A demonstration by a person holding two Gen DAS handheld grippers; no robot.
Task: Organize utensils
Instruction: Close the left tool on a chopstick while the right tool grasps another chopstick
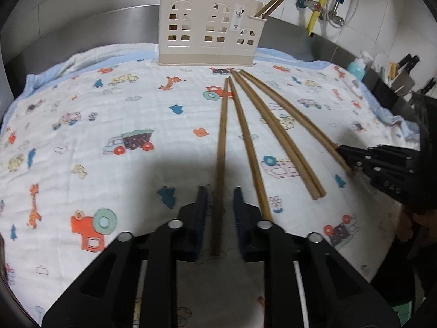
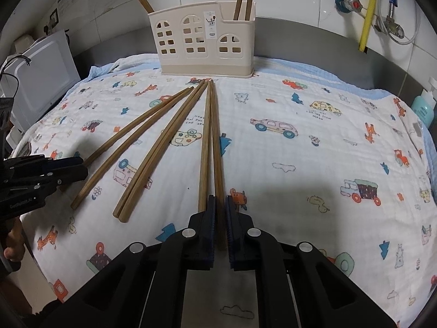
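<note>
Several wooden chopsticks lie fanned on a cartoon-print cloth (image 1: pixel 82 136), tips toward a cream house-shaped utensil holder (image 1: pixel 207 30) at the back, which also shows in the right wrist view (image 2: pixel 204 35) with chopsticks standing in it. My left gripper (image 1: pixel 220 194) is open, its jaws either side of the leftmost chopstick (image 1: pixel 222 125) without touching it. My right gripper (image 2: pixel 220 202) is closed to a narrow gap around the rightmost chopstick (image 2: pixel 215 142), pads at its sides. Each gripper shows in the other's view: the right (image 1: pixel 382 164) and the left (image 2: pixel 41 175).
A steel backsplash and white tiles with pipes and a yellow hose (image 2: pixel 367 13) stand behind. A white appliance (image 2: pixel 41 82) is at the left. A teal bottle (image 2: pixel 423 109) and a knife block (image 1: pixel 401 82) stand at the right past the cloth edge.
</note>
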